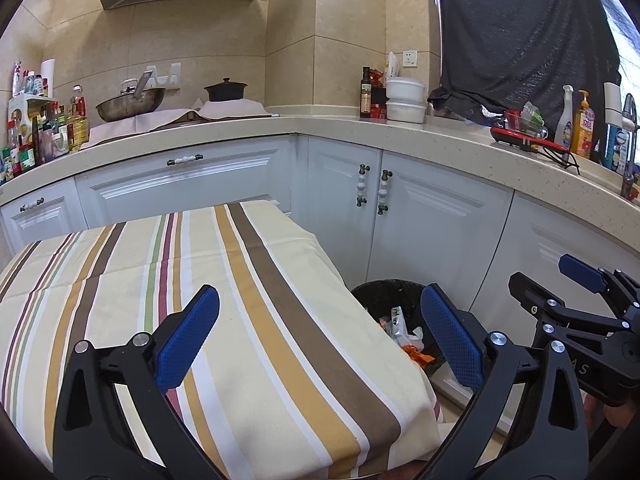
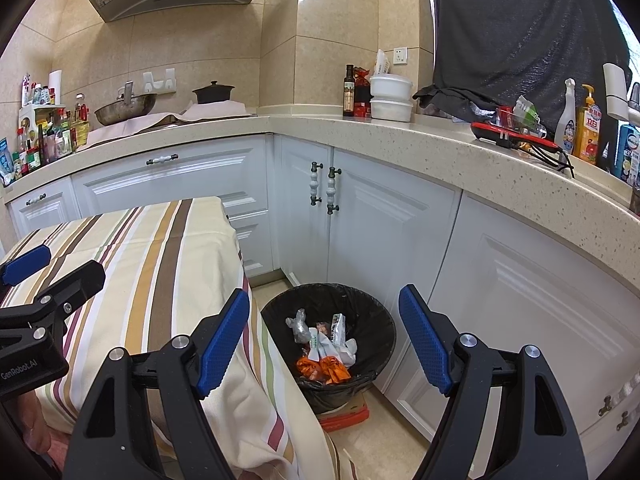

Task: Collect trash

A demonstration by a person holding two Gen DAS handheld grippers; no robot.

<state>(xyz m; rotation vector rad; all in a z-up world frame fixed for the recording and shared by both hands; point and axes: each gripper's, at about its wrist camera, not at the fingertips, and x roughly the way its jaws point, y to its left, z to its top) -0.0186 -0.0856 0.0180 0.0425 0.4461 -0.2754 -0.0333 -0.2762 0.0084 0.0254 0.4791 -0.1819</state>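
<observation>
Counting: two grippers, both with jaws spread and nothing between them. Left gripper hangs over the striped tablecloth. One black-lined trash bin sits on the floor between and below the right gripper jaws, holding two orange wrappers, white paper, crumpled clear plastic.

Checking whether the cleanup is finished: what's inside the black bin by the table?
The bin holds orange wrappers, white crumpled packaging and a clear plastic piece. Anything beneath that pile is hidden.
</observation>
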